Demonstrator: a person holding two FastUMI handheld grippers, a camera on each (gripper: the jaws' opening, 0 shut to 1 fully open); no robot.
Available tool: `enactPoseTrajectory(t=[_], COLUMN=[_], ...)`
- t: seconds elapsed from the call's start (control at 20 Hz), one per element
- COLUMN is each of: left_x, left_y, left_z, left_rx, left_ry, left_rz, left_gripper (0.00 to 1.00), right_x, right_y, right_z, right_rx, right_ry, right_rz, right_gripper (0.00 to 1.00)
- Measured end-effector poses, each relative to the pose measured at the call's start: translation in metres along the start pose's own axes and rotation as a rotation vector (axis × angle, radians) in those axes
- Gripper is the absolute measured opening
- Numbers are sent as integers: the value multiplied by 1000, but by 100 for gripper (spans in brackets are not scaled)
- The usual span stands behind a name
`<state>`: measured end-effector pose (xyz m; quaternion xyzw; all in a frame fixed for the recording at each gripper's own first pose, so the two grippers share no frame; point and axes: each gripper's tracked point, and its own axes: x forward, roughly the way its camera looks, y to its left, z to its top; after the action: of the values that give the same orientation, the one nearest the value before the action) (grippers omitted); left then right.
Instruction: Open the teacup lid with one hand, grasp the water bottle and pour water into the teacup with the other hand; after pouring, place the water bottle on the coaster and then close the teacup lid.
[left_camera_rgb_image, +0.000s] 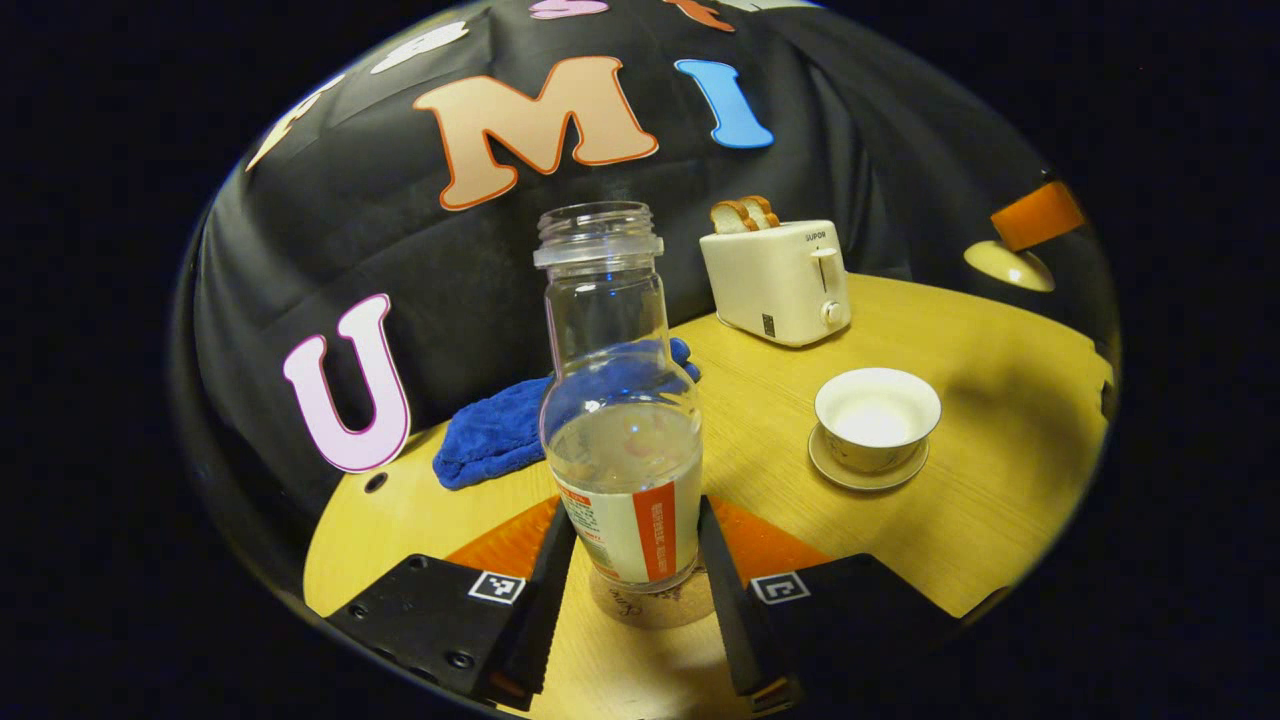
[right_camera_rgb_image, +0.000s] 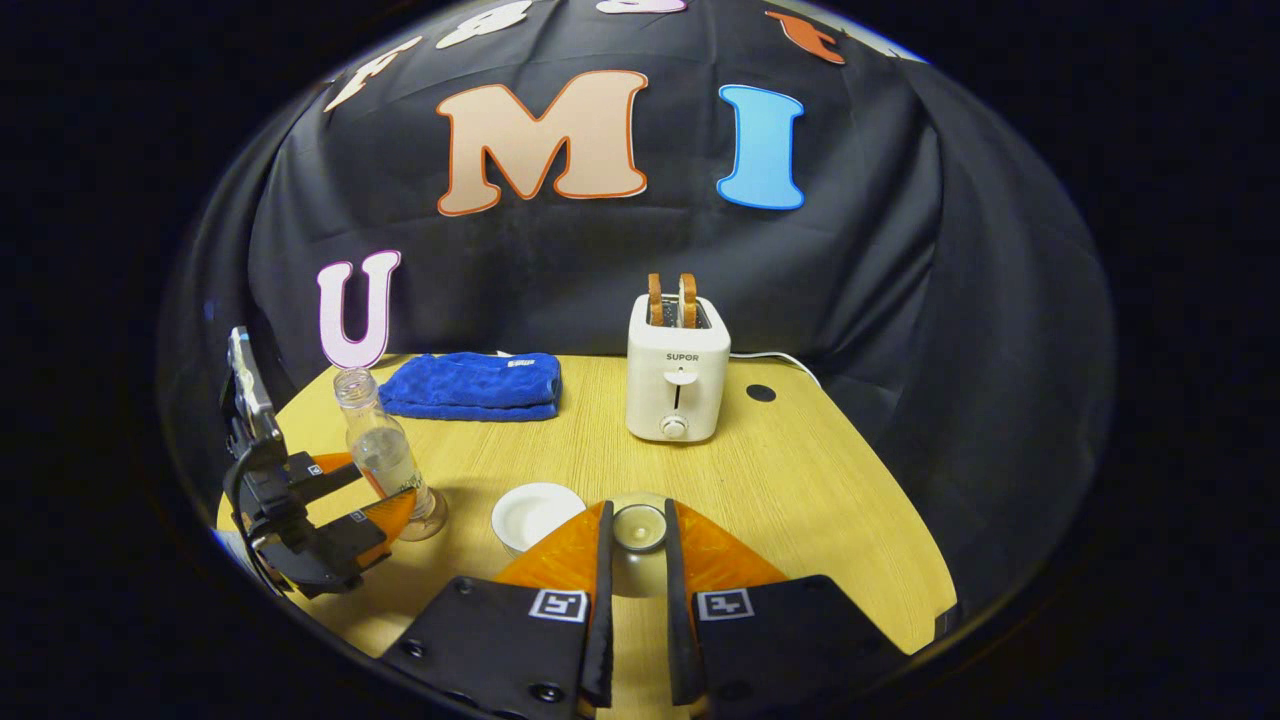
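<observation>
On the table (right_camera_rgb_image: 800, 470): one water bottle (left_camera_rgb_image: 620, 420), one teacup (left_camera_rgb_image: 877, 418), two tongs (left_camera_rgb_image: 632, 590).

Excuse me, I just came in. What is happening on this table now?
A person works with two hand-held grippers. The left gripper has its fingers at both sides of an uncapped water bottle, which stands over a round coaster; I cannot tell if the bottle rests on it or if the grip is closed. The right gripper holds the teacup lid up by its knob. The teacup stands open on its saucer. Behind are a toaster and a blue cloth.
</observation>
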<state>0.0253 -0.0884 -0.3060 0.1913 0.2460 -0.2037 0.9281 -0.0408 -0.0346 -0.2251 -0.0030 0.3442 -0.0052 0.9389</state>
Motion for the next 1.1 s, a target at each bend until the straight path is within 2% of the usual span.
enactPoseTrajectory(t=[0.25,0.45,0.85,1.1], left_x=[0,-4,2,10], left_y=[15,16,15,5], left_z=[-8,-12,-20,-16], left_rx=[179,344,619,762], left_ry=[77,116,223,258], left_rz=[55,66,68,28], left_gripper=[66,67,66,66], right_x=[-1,-2,-2,-1], right_y=[-8,-16,-35,-40], right_z=[-4,-12,-24,-32], right_rx=[22,52,94,89], right_ry=[-8,-4,-9,-10], right_rz=[5,15,32,49], right_gripper=[27,25,27,25])
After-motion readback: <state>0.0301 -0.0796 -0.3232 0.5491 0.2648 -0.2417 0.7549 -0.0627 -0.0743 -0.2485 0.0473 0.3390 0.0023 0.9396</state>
